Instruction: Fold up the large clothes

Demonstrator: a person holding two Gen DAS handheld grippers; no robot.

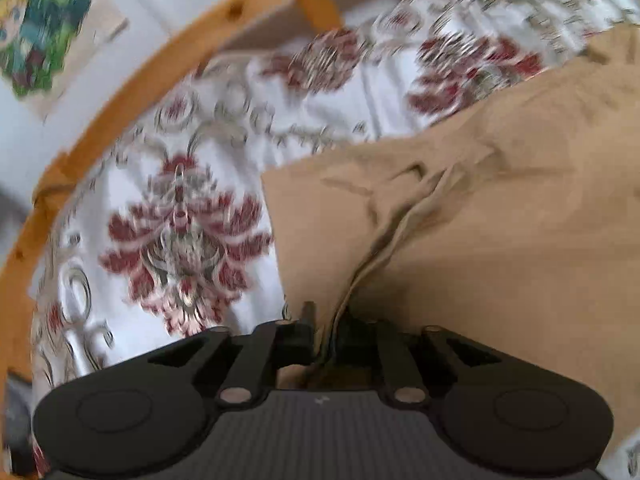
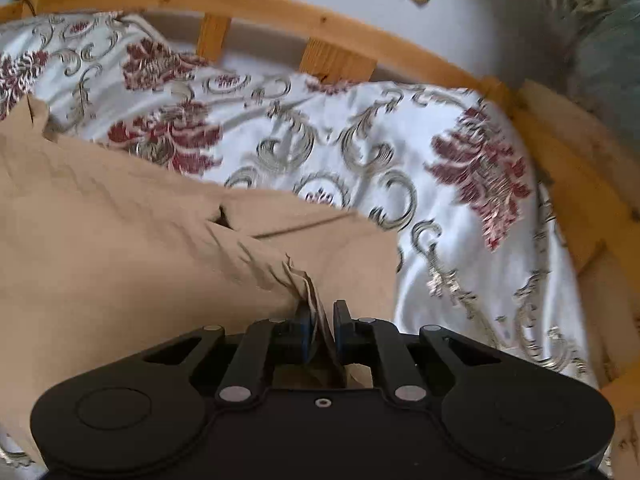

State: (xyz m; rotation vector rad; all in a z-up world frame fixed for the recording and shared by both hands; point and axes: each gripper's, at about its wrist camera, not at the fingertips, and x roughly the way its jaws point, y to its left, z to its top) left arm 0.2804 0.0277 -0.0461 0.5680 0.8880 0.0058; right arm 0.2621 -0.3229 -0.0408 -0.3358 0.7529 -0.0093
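A large tan garment (image 1: 500, 216) lies on a bed with a white cover patterned in red flowers (image 1: 184, 240). My left gripper (image 1: 326, 320) is shut on a bunched edge of the garment, with fabric rising from between the jaws. In the right wrist view the same tan garment (image 2: 112, 232) spreads to the left, and my right gripper (image 2: 322, 316) is shut on a pinched fold of its edge. Both held edges are lifted over the lower layer of cloth. The left view is blurred by motion.
A wooden bed frame rail (image 2: 280, 12) with slats runs along the far side, and it also shows in the left wrist view (image 1: 132, 80). A colourful picture (image 1: 40, 28) hangs on the white wall behind. The patterned cover (image 2: 460, 184) stretches right of the garment.
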